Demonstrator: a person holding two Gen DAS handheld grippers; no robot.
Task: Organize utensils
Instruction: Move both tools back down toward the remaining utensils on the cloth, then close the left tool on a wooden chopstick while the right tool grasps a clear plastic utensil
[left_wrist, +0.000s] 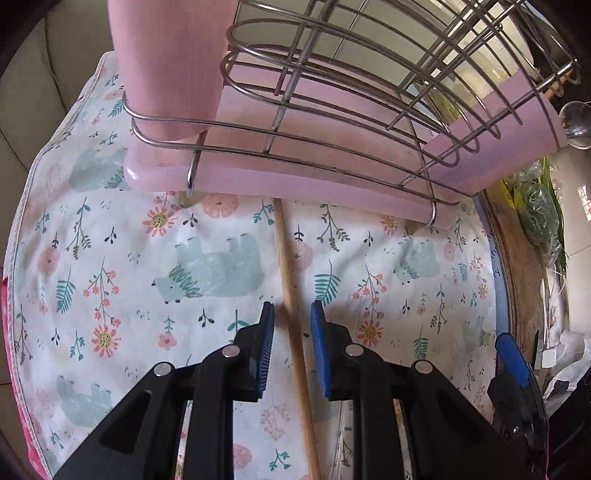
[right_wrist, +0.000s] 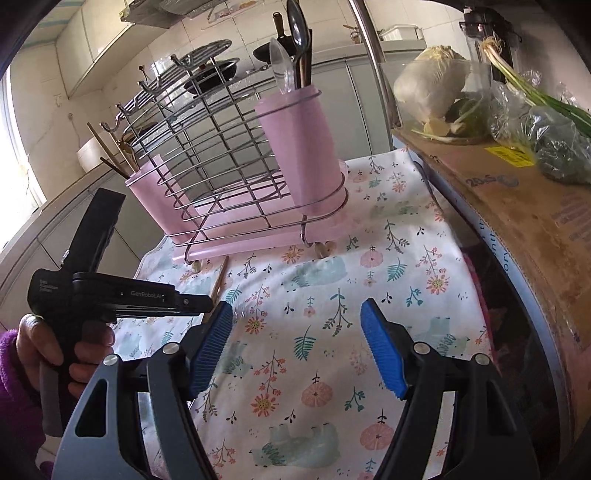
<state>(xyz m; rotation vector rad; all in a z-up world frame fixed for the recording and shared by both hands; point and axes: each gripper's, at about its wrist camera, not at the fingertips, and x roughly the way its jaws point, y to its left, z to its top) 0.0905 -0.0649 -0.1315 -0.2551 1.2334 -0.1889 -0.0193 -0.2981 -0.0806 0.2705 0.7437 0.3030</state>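
A wooden chopstick (left_wrist: 291, 295) lies on the floral cloth (left_wrist: 147, 258), running from the pink rack base toward me. My left gripper (left_wrist: 292, 314) is open, its blue pads (left_wrist: 267, 332) on either side of the chopstick, apart from it. The chopstick's far end shows in the right wrist view (right_wrist: 220, 277). My right gripper (right_wrist: 297, 321) is wide open and empty above the cloth (right_wrist: 332, 295). A wire dish rack (right_wrist: 229, 158) on a pink tray holds a pink cup (right_wrist: 303, 147) with spoons and a second pink holder (right_wrist: 147, 192) with chopsticks.
A cardboard box (right_wrist: 517, 206) with bagged greens (right_wrist: 546, 140) and a cabbage (right_wrist: 432, 81) borders the cloth on the right. A metal pole (right_wrist: 373, 48) rises behind the rack. The left gripper's body and the hand holding it (right_wrist: 85, 295) sit at left.
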